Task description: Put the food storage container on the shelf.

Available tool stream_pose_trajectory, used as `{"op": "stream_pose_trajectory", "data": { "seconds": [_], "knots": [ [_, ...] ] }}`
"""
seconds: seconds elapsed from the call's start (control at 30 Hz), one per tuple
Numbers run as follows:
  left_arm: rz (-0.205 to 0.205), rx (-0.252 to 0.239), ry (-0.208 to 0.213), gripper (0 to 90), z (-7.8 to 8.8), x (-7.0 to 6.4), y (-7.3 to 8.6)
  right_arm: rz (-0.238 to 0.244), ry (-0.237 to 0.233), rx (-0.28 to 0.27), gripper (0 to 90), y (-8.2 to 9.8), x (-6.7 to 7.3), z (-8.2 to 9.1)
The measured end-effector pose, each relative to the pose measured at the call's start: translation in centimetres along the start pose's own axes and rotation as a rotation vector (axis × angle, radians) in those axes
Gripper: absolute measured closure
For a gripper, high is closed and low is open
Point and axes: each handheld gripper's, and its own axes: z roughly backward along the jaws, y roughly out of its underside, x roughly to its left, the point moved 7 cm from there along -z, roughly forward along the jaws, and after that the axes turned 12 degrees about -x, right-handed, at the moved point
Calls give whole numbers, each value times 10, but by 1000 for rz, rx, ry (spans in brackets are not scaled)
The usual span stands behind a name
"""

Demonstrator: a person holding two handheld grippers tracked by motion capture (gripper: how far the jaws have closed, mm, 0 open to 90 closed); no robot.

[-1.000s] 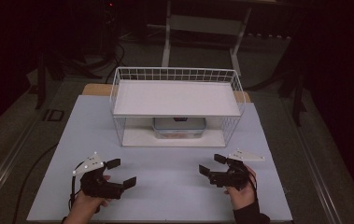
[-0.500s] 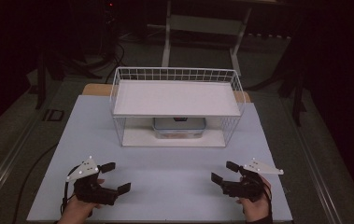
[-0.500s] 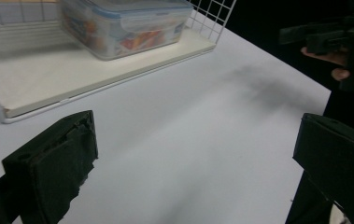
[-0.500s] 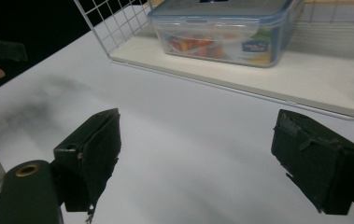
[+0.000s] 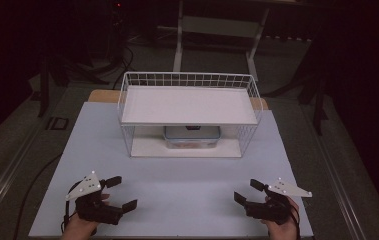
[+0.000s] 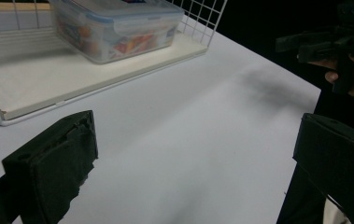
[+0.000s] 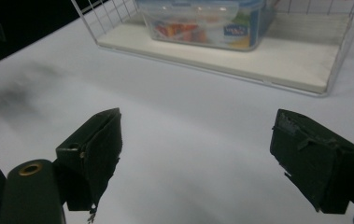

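In the high view both tongs sit at the bottom of the frame, the left tongs point(image 5: 118, 192) at lower left and the right tongs point(image 5: 247, 191) at lower right, each with its jaws spread wide and nothing between them, both hanging over the bare white tabletop point(image 5: 177, 185). The thing nearest their line of sight is the clear plastic box point(image 5: 192, 137) with a blue-edged lid, which stands on the lower board of the white wire rack point(image 5: 187, 80) in the middle of the frame, under the rack's upper shelf. In the left gripper view the box point(image 6: 116, 28) sits in the upper left; in the right gripper view it point(image 7: 205, 21) sits at top centre, with colourful contents that cannot be made out. Judging from this, the step in hand is a reach for the box, and doing it well probably means coming in low and level through the rack's open front, so the jaws pass beneath the upper shelf without catching the wire. Taking it from its two short ends, one gripper on each, would likely give an even hold; the lid rim looks like the firmest place to bear on. The box should then slide out straight toward the bottom of the frame, kept flat, since a tilt could knock it against the shelf.
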Motion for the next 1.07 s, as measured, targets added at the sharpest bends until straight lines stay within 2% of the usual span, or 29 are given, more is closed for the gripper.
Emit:
{"op": "stream_pose_trajectory", "data": {
  "seconds": [0.1, 0.33, 0.57, 1.07],
  "knots": [
    [7, -9, 8, 0, 1, 1, 1, 5, -2, 19, 165, 6, -4, 0],
    [5, -24, -7, 0, 1, 5, 2, -2, -10, 41, 165, 14, -14, -4],
    [45, -49, -21, 0, 0, 10, 4, -19, -47, 52, 164, 17, -11, -6],
    [53, -38, 6, 0, -4, 5, 7, -44, -63, 61, 164, 19, -12, -8]
  ]
}}
